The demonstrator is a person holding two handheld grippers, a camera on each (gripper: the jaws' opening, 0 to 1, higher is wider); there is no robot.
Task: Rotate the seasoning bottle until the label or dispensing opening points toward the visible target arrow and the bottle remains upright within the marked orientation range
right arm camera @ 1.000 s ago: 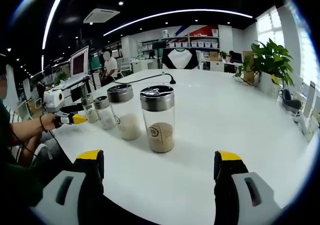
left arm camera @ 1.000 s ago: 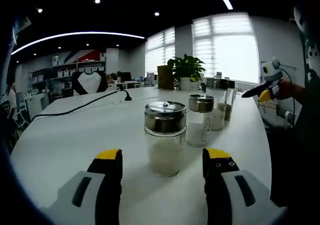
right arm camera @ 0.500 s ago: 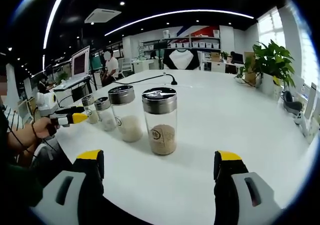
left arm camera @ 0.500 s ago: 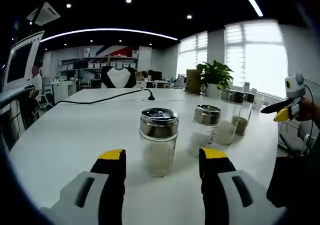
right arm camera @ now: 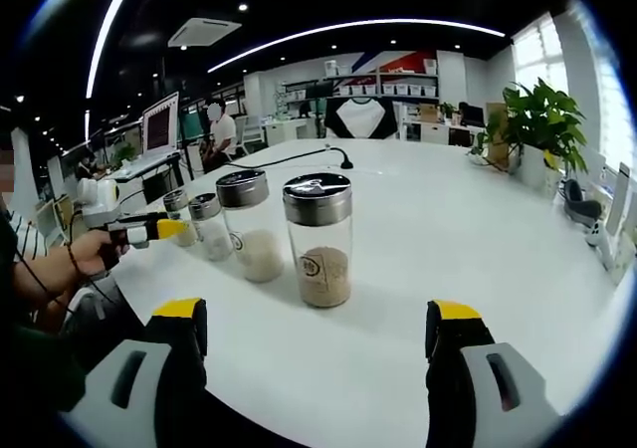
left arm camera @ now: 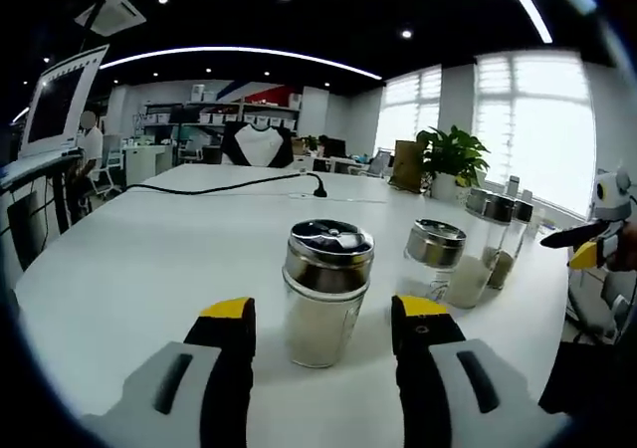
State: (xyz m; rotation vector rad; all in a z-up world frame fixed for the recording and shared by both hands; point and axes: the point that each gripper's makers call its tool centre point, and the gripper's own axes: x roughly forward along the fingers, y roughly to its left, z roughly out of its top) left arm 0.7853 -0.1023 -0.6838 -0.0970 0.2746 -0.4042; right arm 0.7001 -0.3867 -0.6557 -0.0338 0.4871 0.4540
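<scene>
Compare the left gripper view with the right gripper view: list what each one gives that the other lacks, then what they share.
Left gripper view: the open left hand-held gripper aimed at the steel-lidded glass bottle of white powder, with the lid's patterned top visible.
Right gripper view: the open right hand-held gripper facing the steel-lidded glass bottle of brown granules, its round label towards the camera.
Shared: the white table, the black cable, the leafy potted plant and the bottle row.
</scene>
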